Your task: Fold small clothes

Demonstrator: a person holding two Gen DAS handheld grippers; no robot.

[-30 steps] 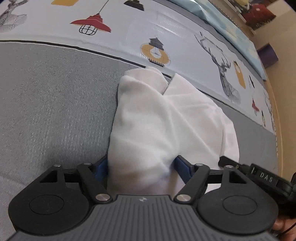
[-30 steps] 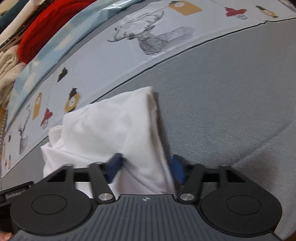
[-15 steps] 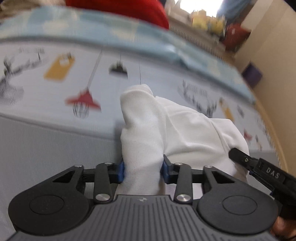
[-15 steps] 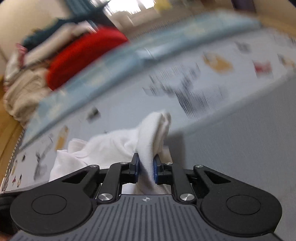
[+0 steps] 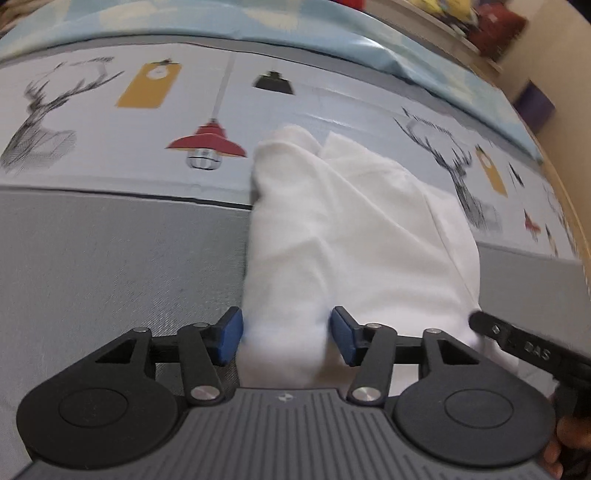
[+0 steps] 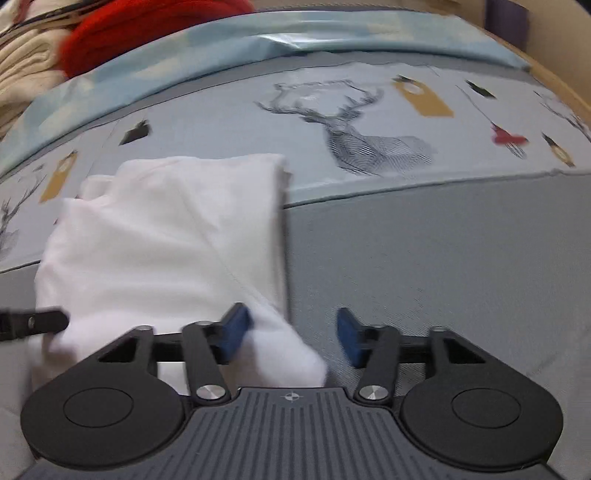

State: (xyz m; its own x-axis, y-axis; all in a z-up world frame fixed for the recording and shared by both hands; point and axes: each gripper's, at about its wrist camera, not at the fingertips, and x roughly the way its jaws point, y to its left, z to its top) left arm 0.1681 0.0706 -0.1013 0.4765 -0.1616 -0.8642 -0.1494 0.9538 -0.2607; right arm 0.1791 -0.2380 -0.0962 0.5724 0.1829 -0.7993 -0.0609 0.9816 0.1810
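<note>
White garment [image 5: 343, 236] lies folded on grey bedcover [image 5: 110, 258]. Left gripper [image 5: 286, 334] jaws opening, cloth between, pads seemingly touching. Right gripper [image 6: 291, 332] opening, cloth against left pad only. Right view alone shows red fabric [image 6: 147, 26].

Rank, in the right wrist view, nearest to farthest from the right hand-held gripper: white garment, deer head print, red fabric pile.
1. White folded garment: between the opening jaws of the right hand-held gripper, left of centre.
2. Grey sketched deer head print: beyond, centre-right.
3. Red fabric pile: far back, upper left.
</note>
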